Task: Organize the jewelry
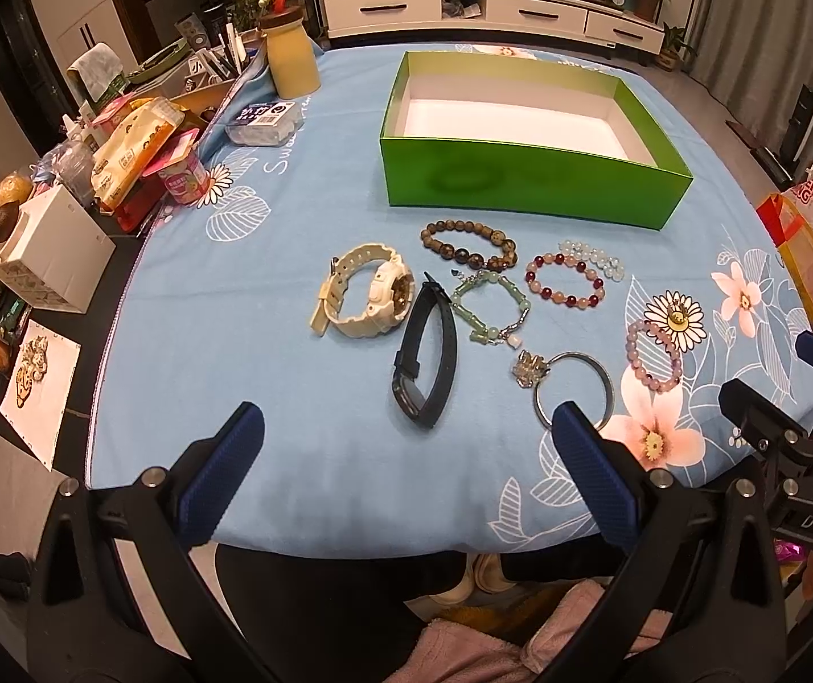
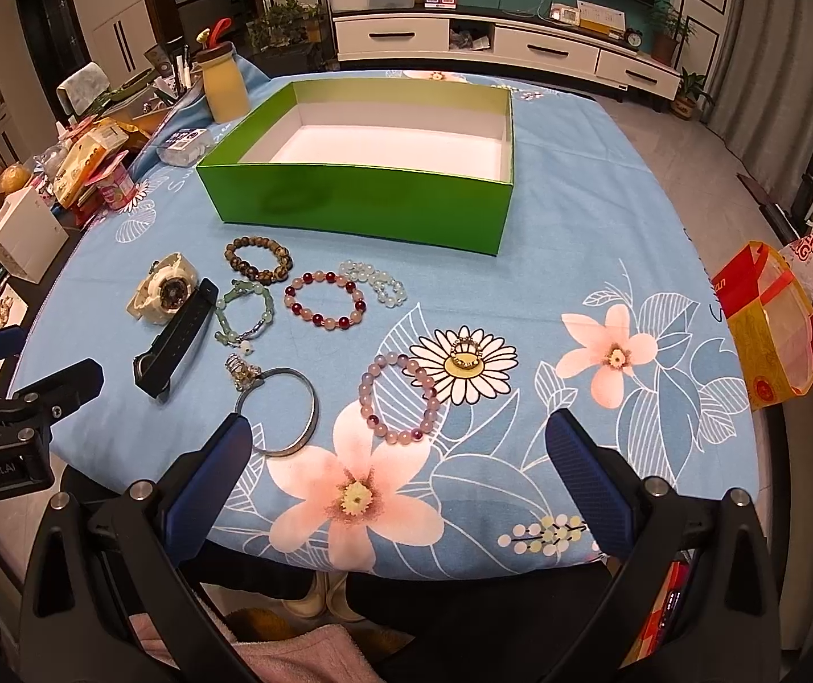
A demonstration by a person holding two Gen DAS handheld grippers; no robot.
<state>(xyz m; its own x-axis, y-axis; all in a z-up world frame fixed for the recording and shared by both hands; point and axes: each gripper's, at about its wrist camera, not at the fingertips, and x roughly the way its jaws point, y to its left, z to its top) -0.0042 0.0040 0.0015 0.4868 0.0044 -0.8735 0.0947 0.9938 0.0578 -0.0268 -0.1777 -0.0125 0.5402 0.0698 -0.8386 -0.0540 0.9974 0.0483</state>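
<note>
left gripper [image 1: 406, 438]: jaws wide apart, holding nothing, at near edge of table, blue pads facing the jewelry
right gripper [image 2: 398, 444]: jaws wide apart, holding nothing, near edge, to the right of the left one
green box [image 1: 520, 182]: open top, white floor, nothing inside, far side of table beyond the jewelry
white watch [image 1: 369, 296]: far left of the cluster, lying on its side
black band [image 1: 426, 350]: just right of the watch, touching it at the far end
brown bead bracelet [image 1: 469, 245]: nearest to the box front wall
green jade bracelet [image 1: 492, 307]: between black band and red-pink bracelet
red-pink bead bracelet [image 1: 566, 282]: right of the jade one
clear bead bracelet [image 1: 594, 256]: touching red-pink one, far right side
silver bangle [image 1: 574, 384]: with charm, near side, partly behind left gripper's right pad
purple bead bracelet [image 2: 401, 398]: right of the bangle, on pink flower print
ring [image 2: 466, 356]: on daisy print, just beside purple bracelet
tablecloth [image 1: 247, 353]: blue, floral
yellow bottle [image 1: 290, 60]: far left corner
</note>
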